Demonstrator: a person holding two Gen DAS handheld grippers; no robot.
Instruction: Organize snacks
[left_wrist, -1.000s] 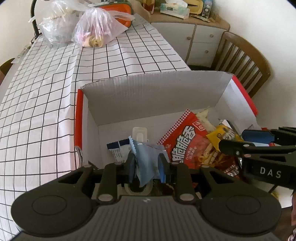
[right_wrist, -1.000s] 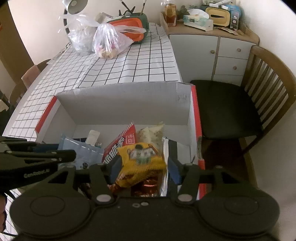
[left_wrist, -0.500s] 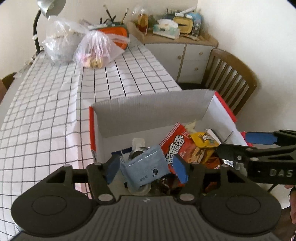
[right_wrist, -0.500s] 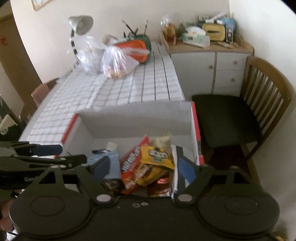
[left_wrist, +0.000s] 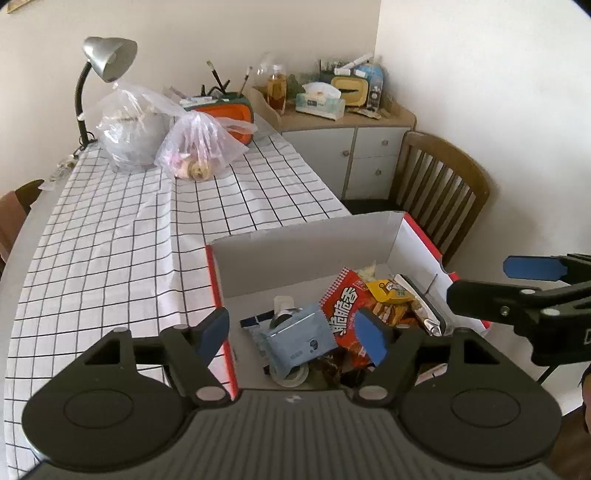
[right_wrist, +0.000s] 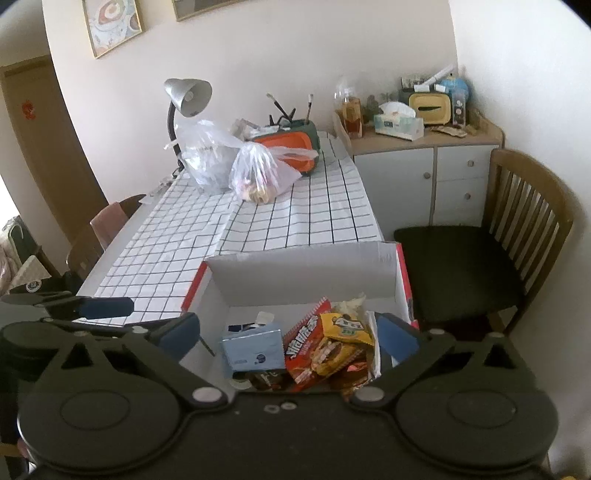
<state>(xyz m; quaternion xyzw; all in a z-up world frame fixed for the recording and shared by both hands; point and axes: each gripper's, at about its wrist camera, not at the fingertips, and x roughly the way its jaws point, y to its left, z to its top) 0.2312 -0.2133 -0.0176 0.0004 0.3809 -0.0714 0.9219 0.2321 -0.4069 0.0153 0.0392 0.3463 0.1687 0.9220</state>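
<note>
Both pairs of tongs hang over the open cardboard box (right_wrist: 306, 273) with nothing in them. The left tongs (left_wrist: 291, 332) are spreading their jaws, and the pale blue packet (left_wrist: 303, 338) seen between the blue pads lies loose in the box, touched by neither pad. The right tongs (right_wrist: 288, 334) are opening too, already very wide, with the yellow packet (right_wrist: 345, 326) lying free below them on the heap.

The snacks are all down in the box, which I take to be the point of the job: one container gathers them in one place. The blue packet sits toward the left side; a red packet (right_wrist: 306, 339) leans against it in the middle, and the yellow one and a silvery wrapper (left_wrist: 424, 308) crowd the right wall. Something like a roll of tape (left_wrist: 291, 373) lies at the near end under the blue packet (I can't be sure).

The box stands at the near end of the tabletop (left_wrist: 122, 236), on a white cloth with a black grid. At the far end are two knotted plastic bags (left_wrist: 199, 151), a silver desk lamp (left_wrist: 107, 59) and an orange-and-green case with brushes. A wooden chair (right_wrist: 517, 229) stands to the right, with a low white cabinet (right_wrist: 428, 166) behind it, its top cluttered with tissue boxes and a bottle. Two framed pictures hang on the cream wall.
</note>
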